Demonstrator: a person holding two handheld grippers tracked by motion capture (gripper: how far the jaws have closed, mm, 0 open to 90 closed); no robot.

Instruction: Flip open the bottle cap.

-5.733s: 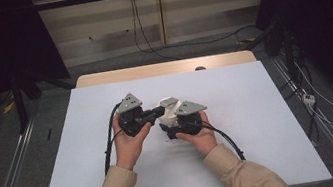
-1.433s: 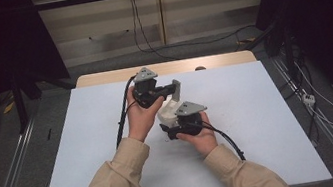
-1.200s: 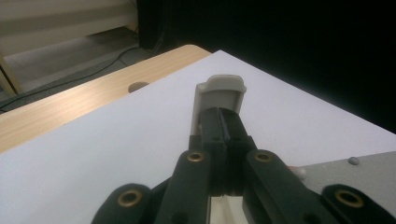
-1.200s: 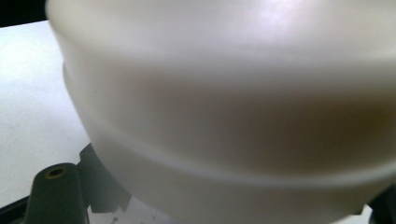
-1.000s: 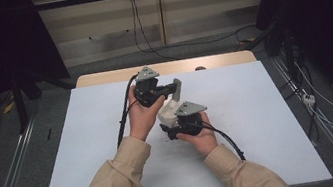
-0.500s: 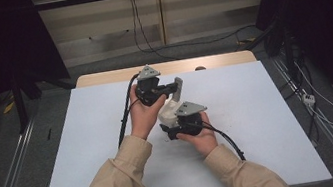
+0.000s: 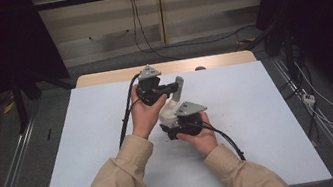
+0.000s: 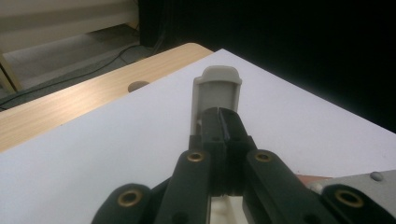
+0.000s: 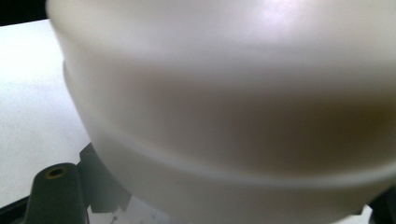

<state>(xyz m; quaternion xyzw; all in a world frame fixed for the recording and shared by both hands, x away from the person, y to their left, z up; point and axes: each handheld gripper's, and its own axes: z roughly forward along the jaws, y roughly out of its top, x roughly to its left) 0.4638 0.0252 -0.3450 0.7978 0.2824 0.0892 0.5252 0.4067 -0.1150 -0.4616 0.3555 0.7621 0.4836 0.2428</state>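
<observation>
Left gripper: jaws closed on the grey lid, held up, far of the right hand.
Right gripper: jaws closed on the white container, near the table middle.
Container: just in front of the right camera, blurred.

The white tub is a blurry blob, cut off at 12 and 3 o'clock (way too close).

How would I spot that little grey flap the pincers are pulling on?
Find the white table, then the two hands at its middle. The left gripper pinches the grey flap: flat, round-ended, darker than the white container beside it.
</observation>
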